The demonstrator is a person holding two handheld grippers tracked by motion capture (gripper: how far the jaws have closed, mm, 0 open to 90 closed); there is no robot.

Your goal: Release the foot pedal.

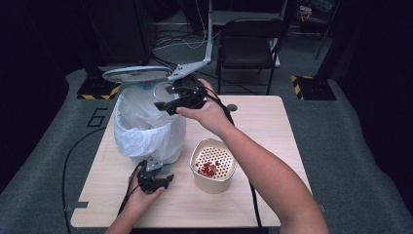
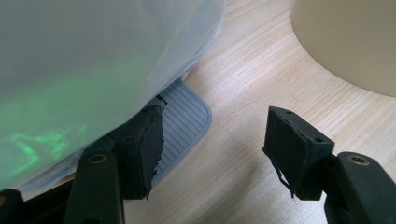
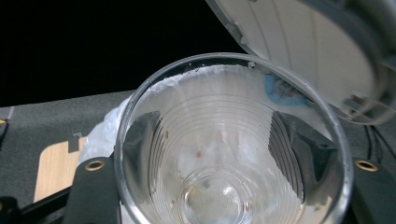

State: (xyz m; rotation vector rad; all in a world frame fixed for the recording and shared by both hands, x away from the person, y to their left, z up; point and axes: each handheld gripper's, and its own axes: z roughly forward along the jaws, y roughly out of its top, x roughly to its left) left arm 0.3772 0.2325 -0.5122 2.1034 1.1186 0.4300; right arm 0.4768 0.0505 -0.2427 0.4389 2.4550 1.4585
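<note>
High view, finding one: my right gripper (image 1: 168, 105) is clamped on a clear plastic cup (image 1: 163, 91), held above the open mouth of the pedal bin (image 1: 173, 141). The bin's white liner bag (image 1: 141, 126) sits directly below this gripper, and the raised lid (image 1: 136, 74) stands just beyond it. Right gripper view confirms the hold: both jaws press the cup (image 3: 229, 154) from either side, its mouth faces the camera, and only faint residue shows at its base.

Finding two: my left gripper (image 1: 163, 179) rests low at the near foot of the bin, jaws parted and holding nothing. Left gripper view shows one jaw lying over the grey ribbed foot pedal (image 2: 184, 121), whether pressing it I cannot tell, with the liner bag (image 2: 93, 60) bulging just above.

Finding three: a cream perforated container (image 1: 213, 165) stands on the tabletop (image 1: 263, 126) just beside my left gripper, with red scraps (image 1: 208, 168) lying inside.
</note>
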